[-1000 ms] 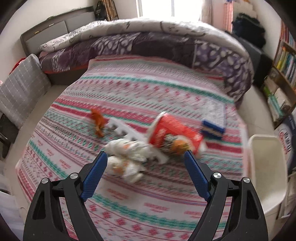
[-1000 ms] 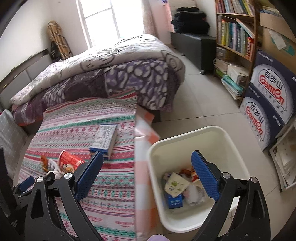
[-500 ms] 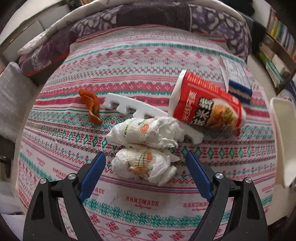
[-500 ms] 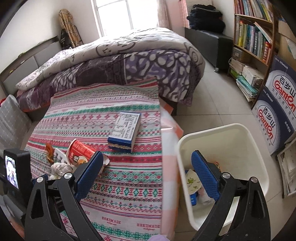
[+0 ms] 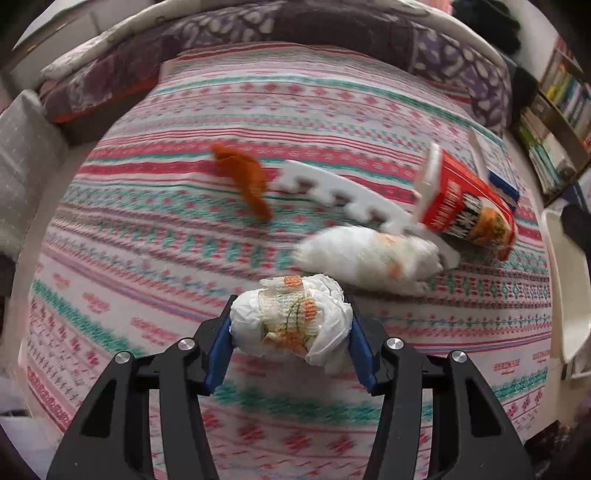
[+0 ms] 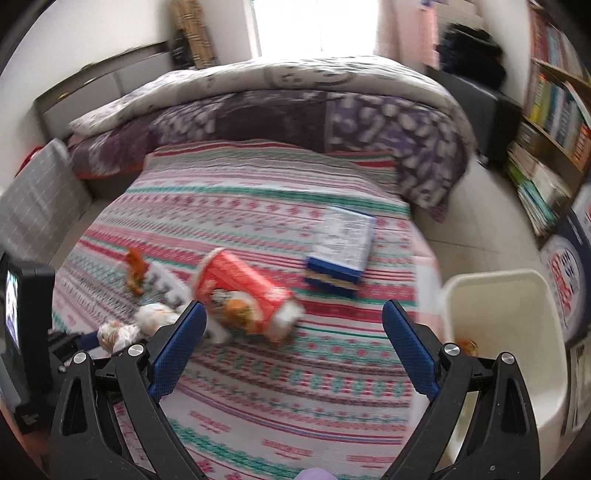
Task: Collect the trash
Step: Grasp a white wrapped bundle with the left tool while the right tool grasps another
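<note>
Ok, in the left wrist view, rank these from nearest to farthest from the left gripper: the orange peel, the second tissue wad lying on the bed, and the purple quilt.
1. Second tissue wad: just ahead and right of the left gripper, which is shut on the other wad.
2. Orange peel: farther up, left of centre.
3. Purple quilt: bunched along the bed's far end.

Both tools look alike: the left gripper (image 5: 290,345) and right gripper (image 6: 291,349) have glossy black plastic arms with triangular cut-outs, round silver screws at the joints, and ribbed blue pads (image 6: 177,345) lining each finger.
</note>
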Demonstrator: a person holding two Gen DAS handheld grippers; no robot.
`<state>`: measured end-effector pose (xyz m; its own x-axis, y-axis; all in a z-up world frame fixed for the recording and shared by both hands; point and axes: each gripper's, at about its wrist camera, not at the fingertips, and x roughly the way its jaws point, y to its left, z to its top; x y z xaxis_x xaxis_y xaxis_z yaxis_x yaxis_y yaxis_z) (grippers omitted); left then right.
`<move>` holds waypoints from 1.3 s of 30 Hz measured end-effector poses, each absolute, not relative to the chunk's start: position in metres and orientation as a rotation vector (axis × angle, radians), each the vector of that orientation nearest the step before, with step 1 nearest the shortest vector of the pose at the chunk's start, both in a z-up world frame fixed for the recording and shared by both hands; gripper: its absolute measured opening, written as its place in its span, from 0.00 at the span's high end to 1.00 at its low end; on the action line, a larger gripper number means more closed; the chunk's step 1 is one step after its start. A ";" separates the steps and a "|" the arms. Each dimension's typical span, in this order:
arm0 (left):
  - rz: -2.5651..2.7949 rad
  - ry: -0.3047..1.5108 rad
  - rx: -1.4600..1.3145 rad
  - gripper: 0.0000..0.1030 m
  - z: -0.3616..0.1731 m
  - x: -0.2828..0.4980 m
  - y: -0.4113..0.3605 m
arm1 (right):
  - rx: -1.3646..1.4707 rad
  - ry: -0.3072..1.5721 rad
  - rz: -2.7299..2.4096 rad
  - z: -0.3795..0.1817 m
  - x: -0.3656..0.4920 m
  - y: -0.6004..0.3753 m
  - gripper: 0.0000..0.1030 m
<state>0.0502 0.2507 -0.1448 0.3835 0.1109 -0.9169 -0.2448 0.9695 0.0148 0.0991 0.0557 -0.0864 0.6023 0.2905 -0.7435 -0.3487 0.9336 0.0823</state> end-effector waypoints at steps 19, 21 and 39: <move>0.376 1.057 -0.318 0.48 -0.112 0.004 0.343 | -0.413 0.884 0.676 -0.143 0.076 0.182 0.28; 0.384 1.061 -0.320 0.48 -0.115 0.001 0.347 | -0.436 0.896 0.662 -0.151 0.076 0.187 0.35; 0.429 0.954 -0.338 0.48 -0.087 -0.004 0.338 | -0.207 0.842 0.609 -0.109 0.083 0.163 0.57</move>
